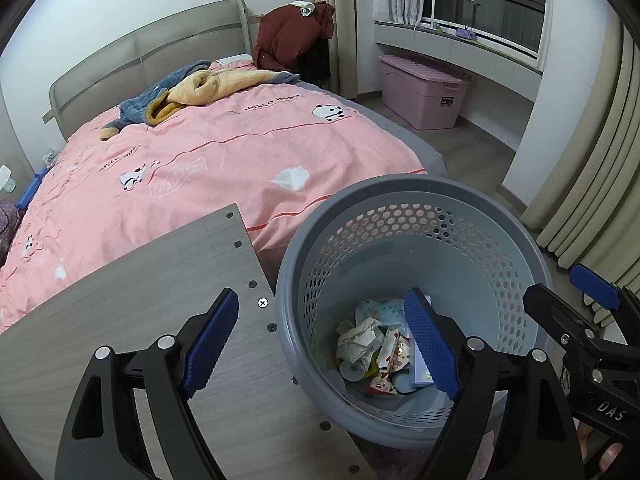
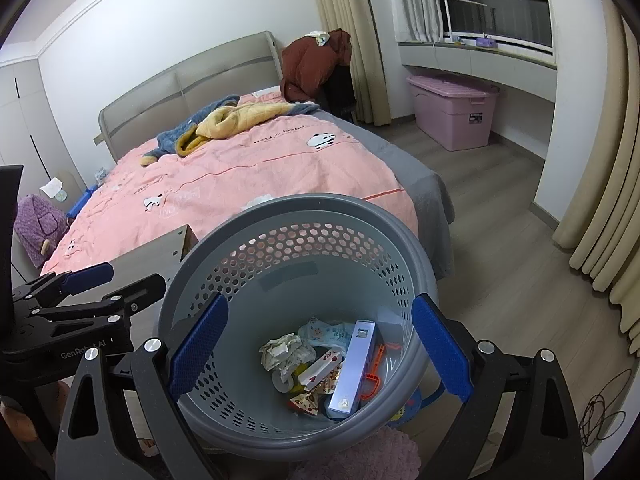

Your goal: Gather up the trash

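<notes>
Tissue [image 1: 291,178] is lying mid-frame on the bed [image 1: 200,152]; both the left gripper [image 1: 320,344] and right gripper [image 2: 318,350] are gaping wide, empty, over the bin [image 1: 512,232]. Best reaching out and pinching it lightly.

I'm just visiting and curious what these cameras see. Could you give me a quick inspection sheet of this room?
Surface: wood-grain tabletop beside the bed, bare where visible.
Job's things: grey perforated basket holding crumpled paper, wrappers and a long flat box; a white tissue lies on the pink bedspread.
Clutter: blue-and-yellow garment on the bed; brown coat over a chair.
Grippers: left gripper open, empty; right gripper open, empty, above the basket.
Cables: thin wire coils on the floor.
Surroundings: pink storage bin, curtains, dark window.
</notes>
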